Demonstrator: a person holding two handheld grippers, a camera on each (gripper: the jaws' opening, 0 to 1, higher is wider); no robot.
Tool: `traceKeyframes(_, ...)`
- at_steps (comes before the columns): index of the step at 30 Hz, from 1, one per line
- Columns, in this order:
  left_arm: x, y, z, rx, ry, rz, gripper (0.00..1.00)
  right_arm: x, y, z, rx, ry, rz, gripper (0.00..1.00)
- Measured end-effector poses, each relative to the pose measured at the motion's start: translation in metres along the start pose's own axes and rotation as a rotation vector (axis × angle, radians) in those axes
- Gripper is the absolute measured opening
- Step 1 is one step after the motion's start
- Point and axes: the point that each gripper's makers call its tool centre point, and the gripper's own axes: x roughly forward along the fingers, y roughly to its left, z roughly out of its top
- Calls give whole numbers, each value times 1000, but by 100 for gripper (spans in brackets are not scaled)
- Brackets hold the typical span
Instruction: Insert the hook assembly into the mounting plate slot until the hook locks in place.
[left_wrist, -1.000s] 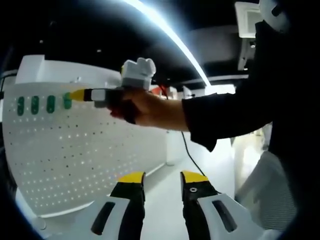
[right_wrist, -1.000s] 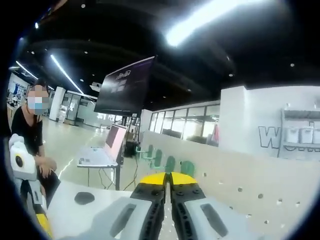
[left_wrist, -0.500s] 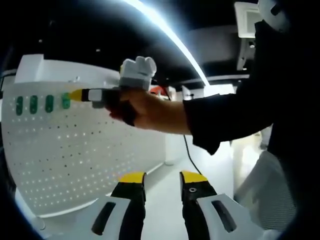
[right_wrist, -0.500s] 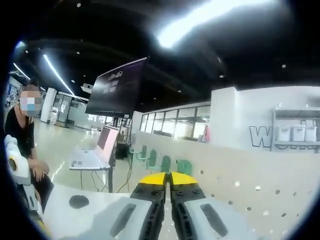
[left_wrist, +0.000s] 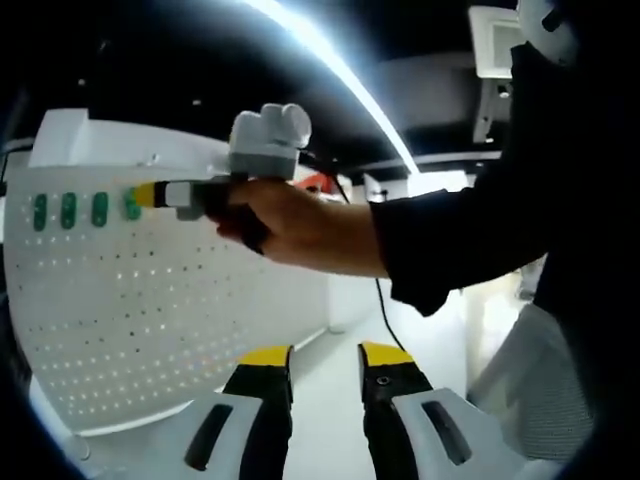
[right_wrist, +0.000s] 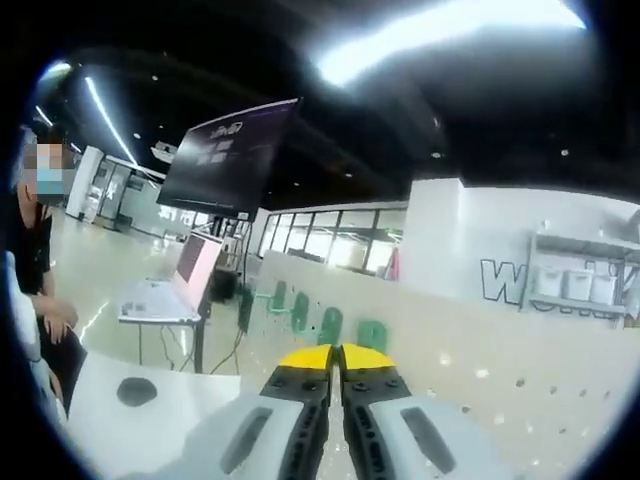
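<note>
Your right gripper (left_wrist: 150, 193) was pinched closed, its tip at the green hooks (left_wrist: 68, 210) on the pegboard (left_wrist: 150, 320). Your left gripper (left_wrist: 322, 362) hung open below.

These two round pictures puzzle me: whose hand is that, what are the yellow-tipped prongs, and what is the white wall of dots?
A person holds a hand tool with two fingers in each hand; a camera rides on each. In the left gripper view, the left gripper rests open and empty. The hand holds the right gripper up to a white pegboard, by a row of green hooks. The right gripper view looks along that board at the same hooks. Its fingers are shut; I cannot tell whether they hold anything.
</note>
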Motion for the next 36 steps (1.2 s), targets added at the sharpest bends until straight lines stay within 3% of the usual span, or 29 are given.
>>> traceKeyframes(5, 1, -1, 0, 2, 2, -6, 26, -5, -7, 1, 28, -21, -33, 0)
traceKeyframes(9, 1, -1, 0, 2, 1, -5, 26, -11, -17, 1, 138, -58, -64, 0)
traceKeyframes(24, 1, -2, -1, 2, 8, -8, 26, -8, -5, 6, 126, -59, -12, 0)
traceKeyframes(36, 1, -2, 0, 1, 3, -7, 26, -4, -6, 1, 131, -49, -36, 0)
